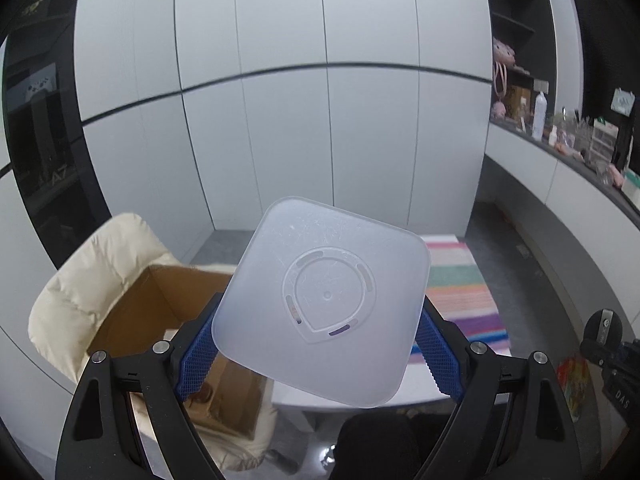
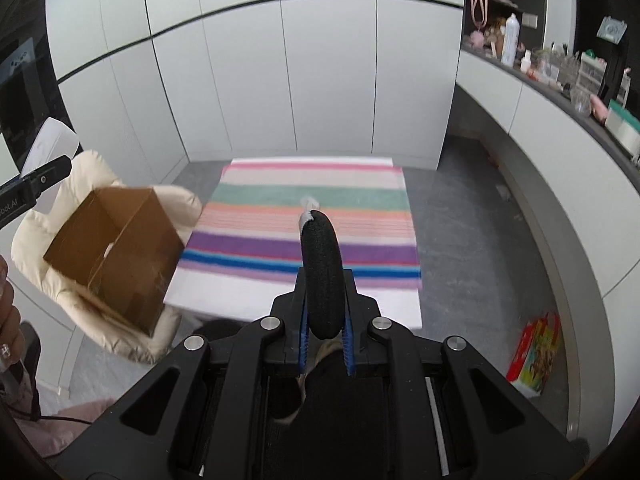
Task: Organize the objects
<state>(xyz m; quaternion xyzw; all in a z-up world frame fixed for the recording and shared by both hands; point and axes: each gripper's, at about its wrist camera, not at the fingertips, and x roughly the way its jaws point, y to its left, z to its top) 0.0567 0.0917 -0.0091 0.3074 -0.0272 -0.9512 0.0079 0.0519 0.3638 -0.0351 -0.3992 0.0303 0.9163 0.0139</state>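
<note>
a frosted white square container (image 1: 324, 300) was held across its sides by the left gripper (image 1: 320, 344), the jaws set wide because the thing itself was wide, with the blue pads (image 1: 198, 356) pressed against its flanks. its flat face, marked with a moulded ring, was turned toward the camera, so the container was judged to be carried edge-on and clear of everything below rather than set down. the right gripper (image 2: 325, 336) was closed tight on a black, foam-like oval object (image 2: 322, 276), a pale bit showing at its far tip; what exactly it was could not be told.

an open cardboard box (image 2: 116, 260) was seen resting on a cream padded chair (image 2: 40, 236), just beside the low white counter (image 2: 280, 304) covered by a striped cloth (image 2: 312, 216). the box was judged the likely place for both things, its mouth facing up and within reach.

both grippers were angled downward, well above the counter. the left was aimed over the box and chair; the right was pointed at the striped cloth, with the left gripper visible at its far left edge. a colourful box (image 2: 536, 356) lay on the grey floor, apart from the rest.
</note>
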